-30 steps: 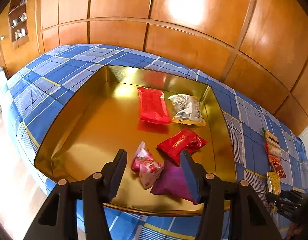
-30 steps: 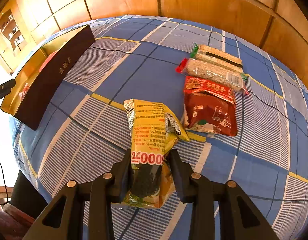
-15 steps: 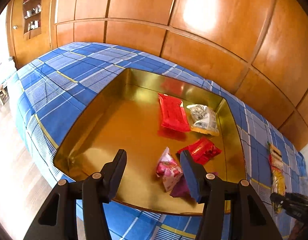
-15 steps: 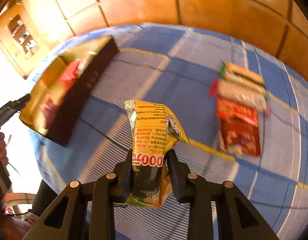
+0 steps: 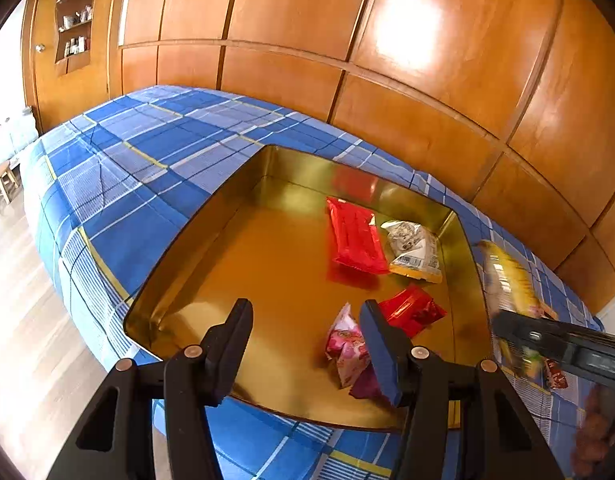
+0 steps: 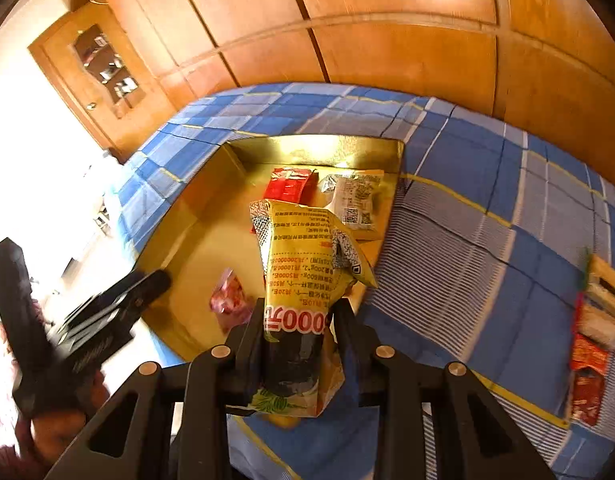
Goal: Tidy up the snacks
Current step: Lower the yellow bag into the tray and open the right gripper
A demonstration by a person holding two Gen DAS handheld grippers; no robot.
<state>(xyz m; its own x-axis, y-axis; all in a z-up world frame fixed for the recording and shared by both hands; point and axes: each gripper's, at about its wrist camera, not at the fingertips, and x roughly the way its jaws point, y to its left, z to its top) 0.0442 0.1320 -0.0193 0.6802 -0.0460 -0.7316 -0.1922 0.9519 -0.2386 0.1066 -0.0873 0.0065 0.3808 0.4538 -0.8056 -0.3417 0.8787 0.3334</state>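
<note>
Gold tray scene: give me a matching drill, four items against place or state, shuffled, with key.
Items
1. yellow packet
2. long red packet
3. pink packet
4. left gripper

Places or states
A. open, nothing held
B. flat in the gold tray, beside the clear packet
C. clamped in the right gripper
D. in the tray, near its front rim

Pairs: 1-C, 2-B, 3-D, 4-A
</note>
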